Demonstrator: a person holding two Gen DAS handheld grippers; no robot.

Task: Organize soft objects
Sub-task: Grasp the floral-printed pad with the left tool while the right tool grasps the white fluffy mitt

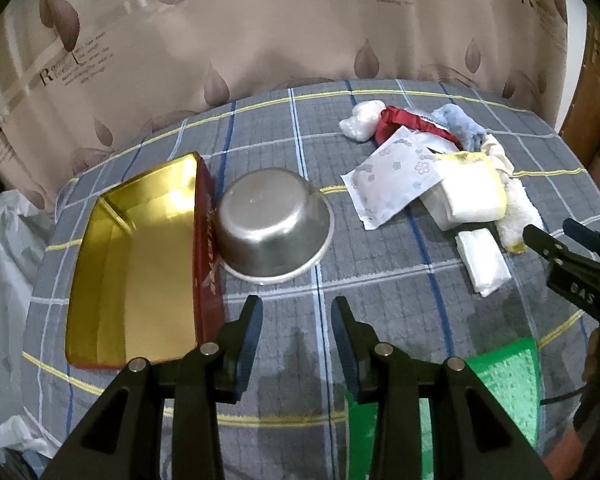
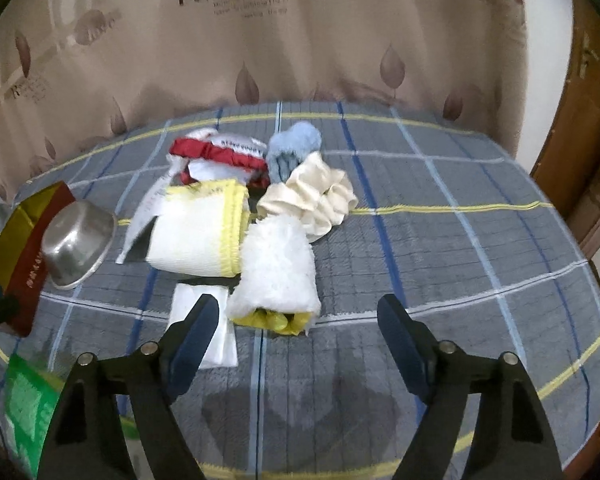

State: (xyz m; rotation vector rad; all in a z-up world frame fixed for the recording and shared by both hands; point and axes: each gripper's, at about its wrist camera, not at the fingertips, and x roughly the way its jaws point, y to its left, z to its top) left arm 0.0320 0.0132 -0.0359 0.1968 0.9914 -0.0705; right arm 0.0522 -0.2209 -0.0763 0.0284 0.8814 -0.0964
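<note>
A heap of soft things lies on the plaid cloth: a fluffy white roll (image 2: 278, 276) with yellow at its end, a folded white cloth with yellow trim (image 2: 196, 232), a cream scrunchie (image 2: 316, 196), a blue fluffy piece (image 2: 292, 148), a red band (image 2: 216, 152), a floral packet (image 1: 392, 184) and a folded white tissue (image 1: 484, 260). My right gripper (image 2: 298, 304) is open, just short of the fluffy roll, nothing between its fingers. My left gripper (image 1: 297, 304) is open over bare cloth, in front of an upturned steel bowl (image 1: 272, 224).
An open tin box (image 1: 140, 264), gold inside and red outside, sits left of the bowl and touches it. A green textured pad (image 1: 508, 384) lies near the front edge. The round table (image 1: 380, 288) backs onto a leaf-print curtain (image 1: 260, 40). A wooden frame (image 2: 580, 128) stands right.
</note>
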